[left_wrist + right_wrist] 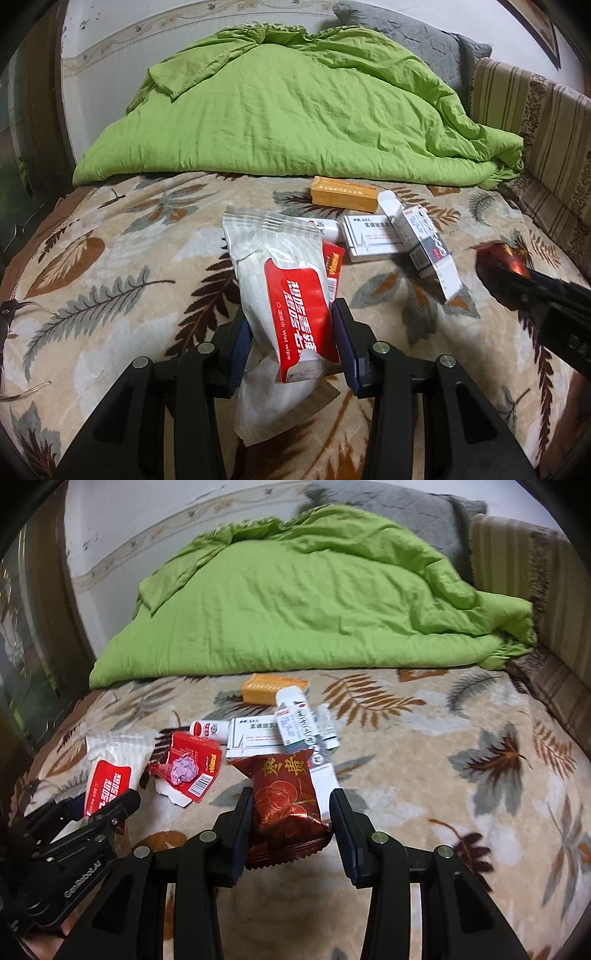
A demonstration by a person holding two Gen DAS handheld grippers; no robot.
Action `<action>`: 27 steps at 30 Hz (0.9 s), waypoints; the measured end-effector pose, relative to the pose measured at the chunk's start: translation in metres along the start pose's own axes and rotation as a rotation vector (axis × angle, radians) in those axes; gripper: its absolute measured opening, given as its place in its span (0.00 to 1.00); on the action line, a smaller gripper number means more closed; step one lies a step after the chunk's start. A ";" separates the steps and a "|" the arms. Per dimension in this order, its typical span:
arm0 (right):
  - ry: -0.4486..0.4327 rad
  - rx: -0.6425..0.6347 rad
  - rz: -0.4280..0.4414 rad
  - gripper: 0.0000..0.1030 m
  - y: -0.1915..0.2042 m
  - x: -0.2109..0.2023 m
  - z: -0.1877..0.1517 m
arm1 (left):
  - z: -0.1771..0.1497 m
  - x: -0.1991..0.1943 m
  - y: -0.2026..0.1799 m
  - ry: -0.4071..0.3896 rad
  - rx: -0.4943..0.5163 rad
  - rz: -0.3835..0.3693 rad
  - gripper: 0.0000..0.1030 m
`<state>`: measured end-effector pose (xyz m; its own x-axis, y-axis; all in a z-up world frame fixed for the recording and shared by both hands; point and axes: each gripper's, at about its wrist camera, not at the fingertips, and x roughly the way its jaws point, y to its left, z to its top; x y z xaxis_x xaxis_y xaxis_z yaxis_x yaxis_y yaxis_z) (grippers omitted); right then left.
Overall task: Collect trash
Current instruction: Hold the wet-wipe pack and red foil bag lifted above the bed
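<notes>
My left gripper is shut on a white and red wet wipe packet and holds it above the bed; both also show at the left of the right wrist view. My right gripper is shut on a dark red snack wrapper, seen at the right of the left wrist view. On the blanket lie a torn red carton with a purple wad, an orange box, a white medicine box, a white bottle and an open white carton.
A green duvet is heaped at the back of the bed on the leaf-patterned blanket. A striped cushion lines the right side. A grey pillow lies behind. Wire-framed glasses rest at the left edge.
</notes>
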<state>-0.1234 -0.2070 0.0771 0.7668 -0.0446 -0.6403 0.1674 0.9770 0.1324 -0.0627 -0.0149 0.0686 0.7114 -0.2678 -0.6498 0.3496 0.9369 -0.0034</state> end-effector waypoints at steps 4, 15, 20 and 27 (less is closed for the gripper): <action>0.017 0.053 0.005 0.43 -0.002 -0.021 -0.018 | -0.006 -0.009 -0.005 0.006 0.017 -0.016 0.40; 0.012 0.000 0.021 0.43 -0.006 -0.085 -0.034 | -0.027 -0.048 -0.025 0.034 0.052 -0.101 0.40; 0.040 0.019 0.032 0.43 -0.016 -0.093 -0.048 | -0.038 -0.063 -0.039 0.039 0.102 -0.112 0.40; 0.071 0.073 0.045 0.43 -0.029 -0.092 -0.058 | -0.042 -0.071 -0.046 0.061 0.108 -0.138 0.40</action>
<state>-0.2351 -0.2188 0.0883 0.7295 0.0166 -0.6838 0.1805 0.9596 0.2159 -0.1553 -0.0296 0.0831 0.6149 -0.3754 -0.6935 0.5076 0.8614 -0.0162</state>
